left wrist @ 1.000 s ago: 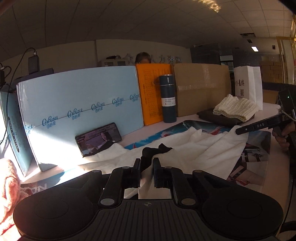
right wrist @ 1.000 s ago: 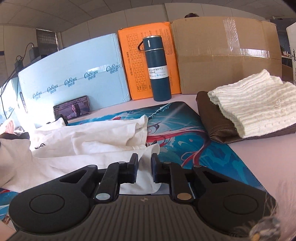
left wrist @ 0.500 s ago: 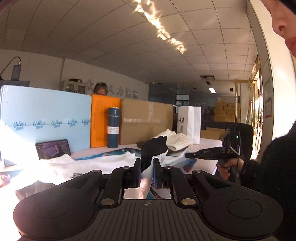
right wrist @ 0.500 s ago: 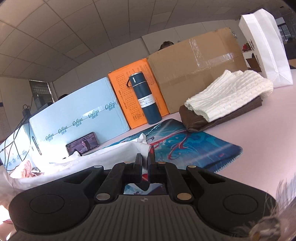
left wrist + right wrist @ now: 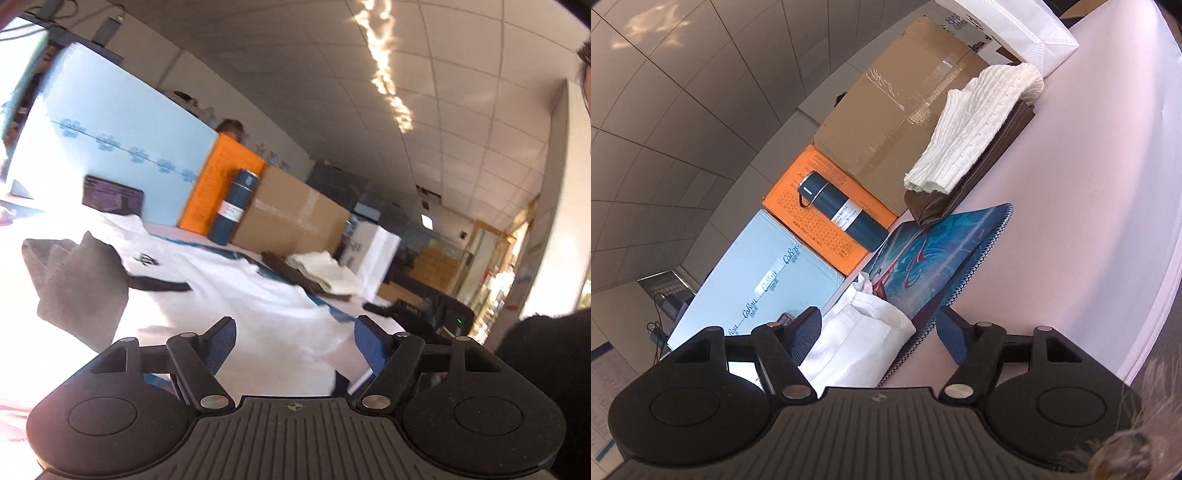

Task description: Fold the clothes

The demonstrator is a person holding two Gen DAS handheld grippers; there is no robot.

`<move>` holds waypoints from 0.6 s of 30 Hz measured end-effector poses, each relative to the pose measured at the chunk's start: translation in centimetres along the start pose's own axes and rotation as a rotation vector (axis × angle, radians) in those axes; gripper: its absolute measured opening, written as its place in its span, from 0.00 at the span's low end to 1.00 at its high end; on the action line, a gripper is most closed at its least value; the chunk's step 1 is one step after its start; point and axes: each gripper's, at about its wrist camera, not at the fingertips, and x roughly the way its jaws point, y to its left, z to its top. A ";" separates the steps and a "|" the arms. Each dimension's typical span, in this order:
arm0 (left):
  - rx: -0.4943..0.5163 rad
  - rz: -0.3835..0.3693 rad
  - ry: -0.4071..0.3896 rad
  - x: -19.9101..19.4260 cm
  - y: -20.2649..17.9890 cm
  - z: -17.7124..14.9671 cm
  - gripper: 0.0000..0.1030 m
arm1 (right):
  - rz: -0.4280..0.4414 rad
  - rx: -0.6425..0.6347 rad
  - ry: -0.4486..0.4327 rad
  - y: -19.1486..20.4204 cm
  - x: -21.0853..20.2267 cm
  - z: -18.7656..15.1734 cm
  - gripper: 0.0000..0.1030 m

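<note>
An office room with a tiled ceiling frames a pale pink table (image 5: 1089, 184), its far edge lined with a light blue board (image 5: 768, 280), a cardboard box (image 5: 897, 107) and an orange box (image 5: 827, 206). On the table lies a blue printed mat (image 5: 945, 247), and across it sprawls the white garment (image 5: 236, 295), filling the left wrist view from nine o'clock to the centre; in the right wrist view only a bunched end of it shows, at six to seven o'clock of the mat. A dark grey panel (image 5: 77, 284) of cloth stands up at nine o'clock in the left view, likely part of the same garment, though I cannot say for sure. At one o'clock from the mat a folded cream knit (image 5: 975, 122) rests on a brown item (image 5: 964, 188). A dark blue flask (image 5: 846, 218) stands before the orange box.

The left gripper (image 5: 295, 343) is opening, its jaws wide over the white cloth with no pad pressing on it. The right gripper (image 5: 875, 336) is opening too, the bunched white end lying between its jaws, near the left pad, but not pinched.

The fabric looks light, limp and quick to wrinkle; it would sag from any single pinch, so hems or corners, taken by both grippers well apart, seem the best holds.
</note>
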 end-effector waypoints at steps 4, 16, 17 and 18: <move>-0.085 0.494 -0.032 1.0 3.3 1.5 0.69 | -0.077 -0.028 0.026 1.4 0.6 -0.4 0.61; -0.086 0.454 0.101 2.6 3.9 -0.2 0.14 | -0.251 -0.220 0.006 3.7 1.9 -2.3 0.04; -0.102 0.462 0.094 1.7 3.7 -0.3 0.14 | -0.249 -0.217 0.001 3.7 1.7 -2.2 0.04; -0.108 0.466 0.090 1.0 3.3 -0.5 0.14 | -0.245 -0.218 -0.003 3.7 1.5 -2.2 0.04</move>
